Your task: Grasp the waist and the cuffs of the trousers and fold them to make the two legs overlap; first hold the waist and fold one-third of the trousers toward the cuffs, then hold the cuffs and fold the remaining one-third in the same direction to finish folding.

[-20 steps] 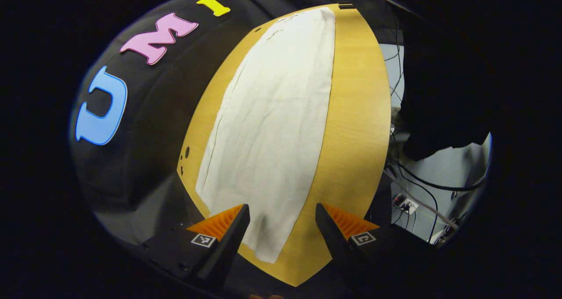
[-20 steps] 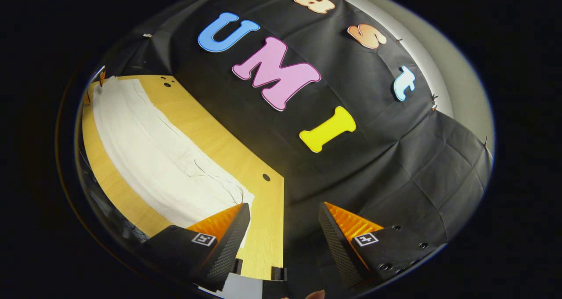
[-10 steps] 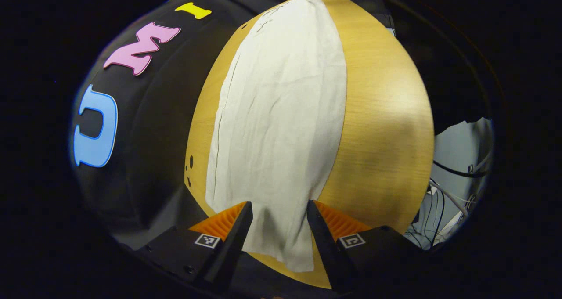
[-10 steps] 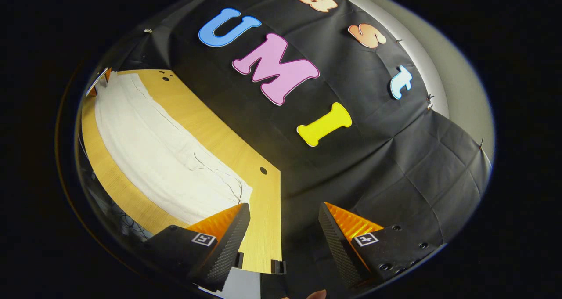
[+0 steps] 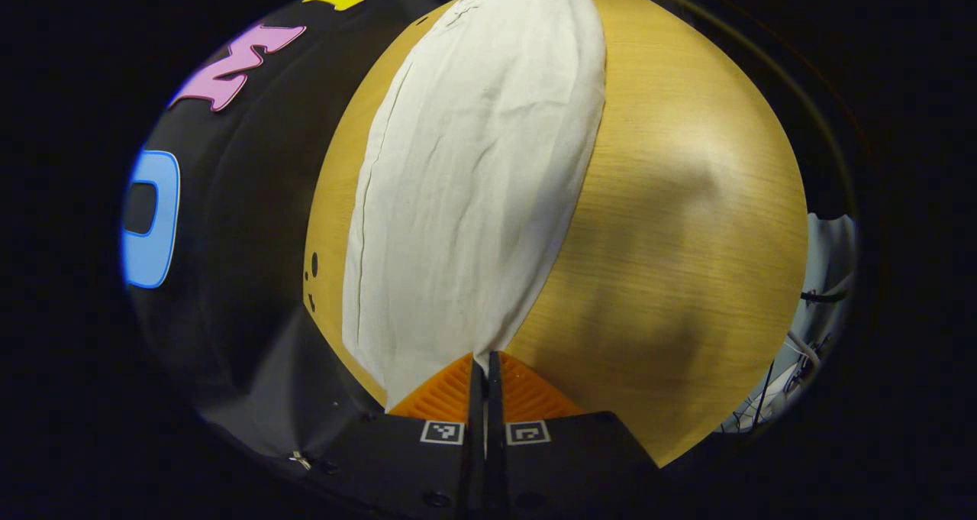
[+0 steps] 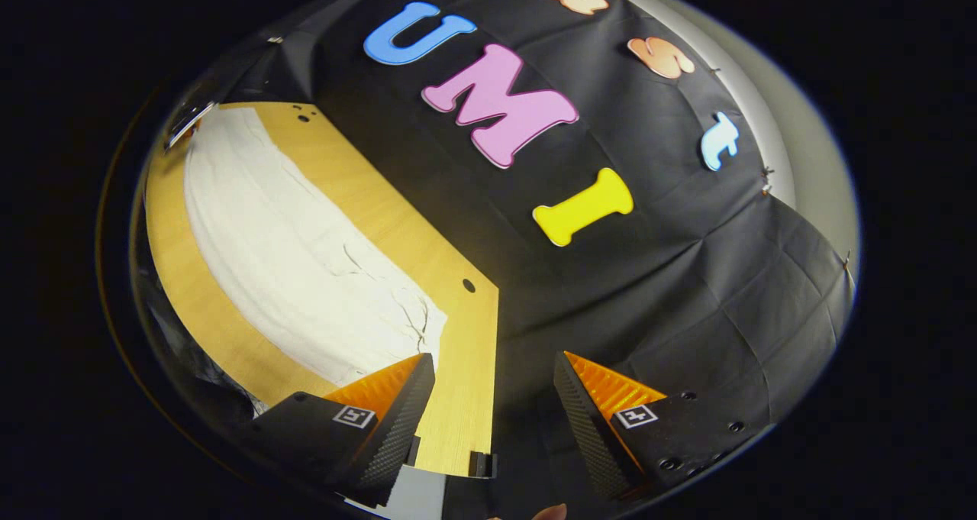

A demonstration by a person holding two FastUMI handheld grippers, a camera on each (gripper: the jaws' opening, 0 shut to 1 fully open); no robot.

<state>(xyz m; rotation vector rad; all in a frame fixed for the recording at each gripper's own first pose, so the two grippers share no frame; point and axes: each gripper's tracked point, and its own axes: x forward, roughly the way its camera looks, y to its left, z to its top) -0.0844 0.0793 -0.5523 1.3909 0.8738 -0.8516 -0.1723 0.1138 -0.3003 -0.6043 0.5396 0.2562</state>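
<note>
Cream-white trousers (image 5: 473, 184) lie stretched lengthways on the wooden table (image 5: 672, 222), legs overlapped into one long strip. In the left gripper view my left gripper (image 5: 483, 363) is shut on the near end of the trousers, both fingers pinching the cloth's edge. The same trousers (image 6: 290, 253) appear in the right gripper view, with their wrinkled end close to the table's corner. My right gripper (image 6: 494, 367) hangs open above that corner, to the right of the cloth, with nothing between its fingers. The left gripper (image 6: 189, 119) shows small at the far end of the strip.
The black booth cloth (image 6: 611, 276) rises just behind the table's long edge. A small round hole (image 6: 468, 285) sits near the table's corner. Cables (image 5: 786, 367) and grey floor lie beyond the table's right edge in the left gripper view.
My left gripper came down and forward onto the near end of the trousers and went from open to shut on it. The right gripper shifted only slightly and stayed open.
</note>
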